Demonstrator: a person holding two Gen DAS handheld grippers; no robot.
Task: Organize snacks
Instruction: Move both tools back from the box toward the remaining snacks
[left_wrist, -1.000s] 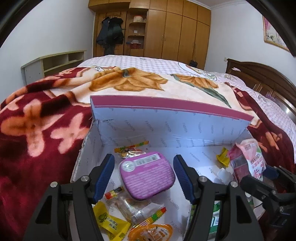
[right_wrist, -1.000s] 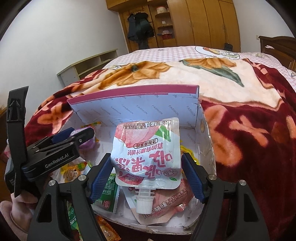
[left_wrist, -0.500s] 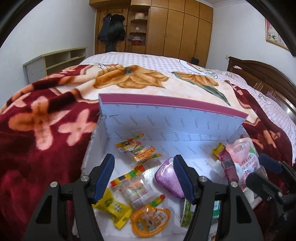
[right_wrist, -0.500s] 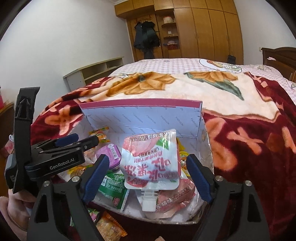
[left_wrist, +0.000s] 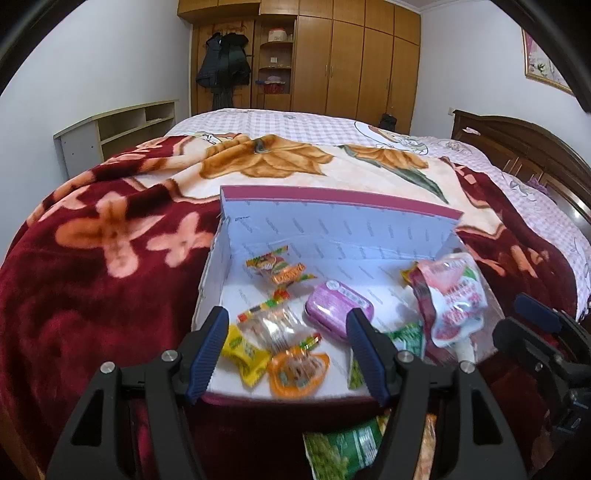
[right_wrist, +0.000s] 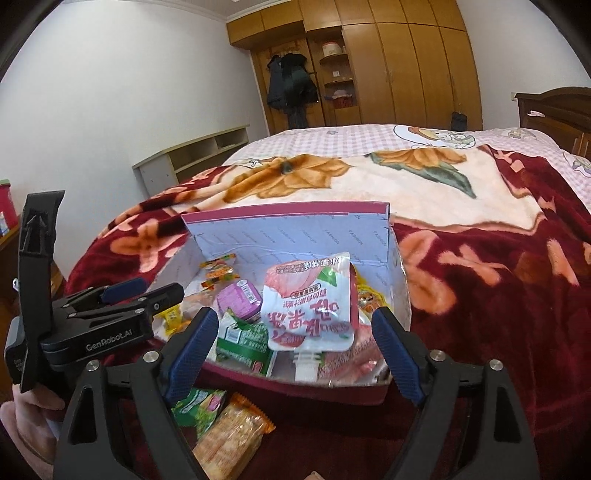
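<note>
The box (right_wrist: 295, 236) serves as the landmark; it lies on the bed's blanket (right_wrist: 480, 280) with its lid upright at the far side, so snacks drop in from the near edge. The pink jelly pouch (right_wrist: 308, 304) rests inside, at the box's right end, spout toward the near wall. The purple tin (left_wrist: 338, 304) sits mid-box. A cracker pack (right_wrist: 231, 439) and green packet (right_wrist: 197, 406) lie outside the near wall, unsorted. The left gripper (left_wrist: 286, 354) and right gripper (right_wrist: 295, 354) hover before the near wall, jaws spread and empty.
</note>
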